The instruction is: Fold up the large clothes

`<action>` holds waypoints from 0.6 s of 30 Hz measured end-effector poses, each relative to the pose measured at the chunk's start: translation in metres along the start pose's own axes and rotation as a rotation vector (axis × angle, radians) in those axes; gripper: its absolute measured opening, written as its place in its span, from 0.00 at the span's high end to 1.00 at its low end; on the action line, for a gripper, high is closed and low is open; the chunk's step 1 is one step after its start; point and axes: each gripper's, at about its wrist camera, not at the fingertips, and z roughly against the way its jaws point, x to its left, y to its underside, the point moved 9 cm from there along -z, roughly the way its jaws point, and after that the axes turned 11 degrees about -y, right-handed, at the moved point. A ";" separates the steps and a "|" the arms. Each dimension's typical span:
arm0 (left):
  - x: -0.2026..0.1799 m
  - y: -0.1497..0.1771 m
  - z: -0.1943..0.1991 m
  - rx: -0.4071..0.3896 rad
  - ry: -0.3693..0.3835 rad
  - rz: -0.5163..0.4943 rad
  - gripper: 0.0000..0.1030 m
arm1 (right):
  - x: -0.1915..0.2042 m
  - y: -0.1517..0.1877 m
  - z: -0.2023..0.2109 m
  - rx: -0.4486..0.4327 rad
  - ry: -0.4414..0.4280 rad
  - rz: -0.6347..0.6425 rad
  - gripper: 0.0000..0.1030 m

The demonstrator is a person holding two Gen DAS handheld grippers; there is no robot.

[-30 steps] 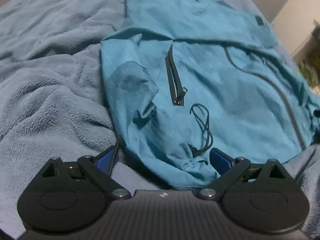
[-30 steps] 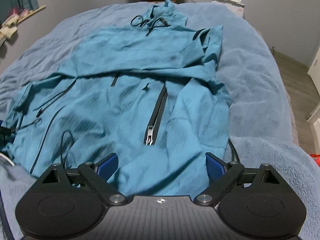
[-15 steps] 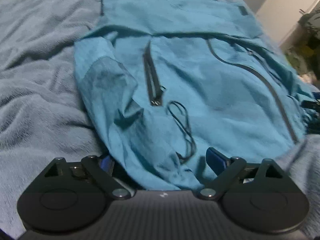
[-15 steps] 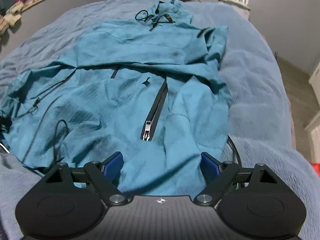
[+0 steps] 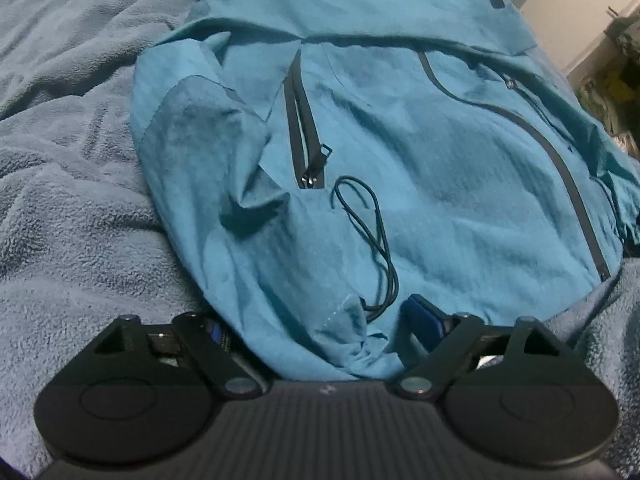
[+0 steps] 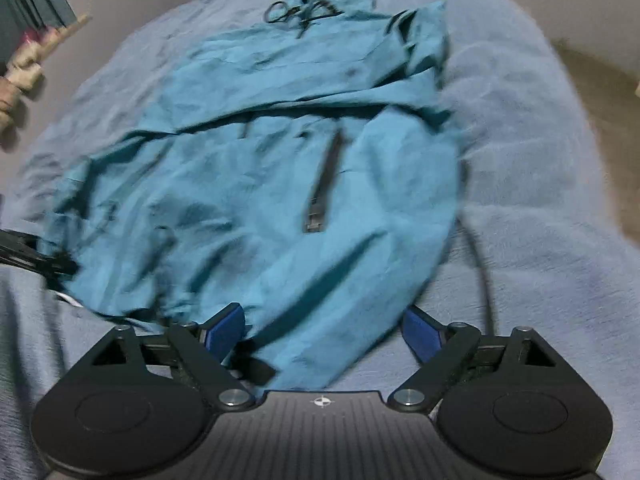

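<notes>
A teal jacket (image 5: 420,160) with dark zips lies spread on a blue-grey fleece blanket (image 5: 80,160); it also shows in the right wrist view (image 6: 280,184), hood at the far end. My left gripper (image 5: 320,332) is open, its blue pads either side of the bunched hem corner by a black drawcord (image 5: 376,240); the left pad is partly hidden under cloth. My right gripper (image 6: 324,328) is open astride the other hem corner. The left gripper (image 6: 28,256) shows at the left edge of the right wrist view.
The blanket (image 6: 540,160) covers the whole bed. A pale wall and floor (image 6: 600,80) lie past the bed's right side. A black cable (image 6: 480,264) curves on the blanket beside the jacket's right edge. Clutter (image 5: 616,80) stands at the far right.
Both grippers have moved in over the jacket's hem, so the cloth now lies between their pads. The right wrist view has tilted and blurred with motion. Both stay open.
</notes>
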 end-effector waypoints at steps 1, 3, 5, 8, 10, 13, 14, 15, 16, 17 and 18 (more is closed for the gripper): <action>0.001 -0.001 0.000 -0.005 0.001 0.014 0.26 | 0.000 0.000 -0.004 -0.003 -0.022 -0.009 0.08; 0.004 -0.003 0.003 -0.013 0.005 0.032 0.30 | 0.002 -0.004 -0.012 -0.034 -0.009 -0.004 0.12; 0.007 -0.002 0.004 -0.014 0.005 0.032 0.34 | 0.001 -0.011 -0.016 -0.076 -0.006 -0.002 0.27; 0.007 -0.001 0.009 -0.019 0.022 0.021 0.53 | -0.006 -0.017 -0.016 -0.124 0.015 0.002 0.51; 0.005 -0.006 0.014 -0.048 0.046 0.031 0.59 | -0.008 -0.016 -0.019 -0.120 0.013 0.009 0.52; 0.009 -0.013 0.017 -0.073 0.126 0.117 0.59 | -0.010 -0.017 -0.019 -0.112 -0.010 0.001 0.51; 0.011 -0.011 0.010 -0.033 0.139 0.141 0.59 | -0.010 -0.018 -0.020 -0.114 -0.017 -0.006 0.51; 0.010 -0.008 0.001 0.010 0.144 0.140 0.59 | -0.010 -0.020 -0.020 -0.118 -0.028 -0.008 0.52; 0.009 -0.007 -0.002 0.028 0.147 0.132 0.60 | -0.010 -0.022 -0.021 -0.121 -0.037 -0.004 0.53; 0.007 -0.009 -0.002 0.024 0.143 0.114 0.64 | -0.007 -0.023 -0.023 -0.124 -0.040 0.005 0.57; 0.005 -0.012 0.000 0.011 0.136 0.100 0.70 | -0.004 -0.026 -0.025 -0.123 -0.045 0.026 0.65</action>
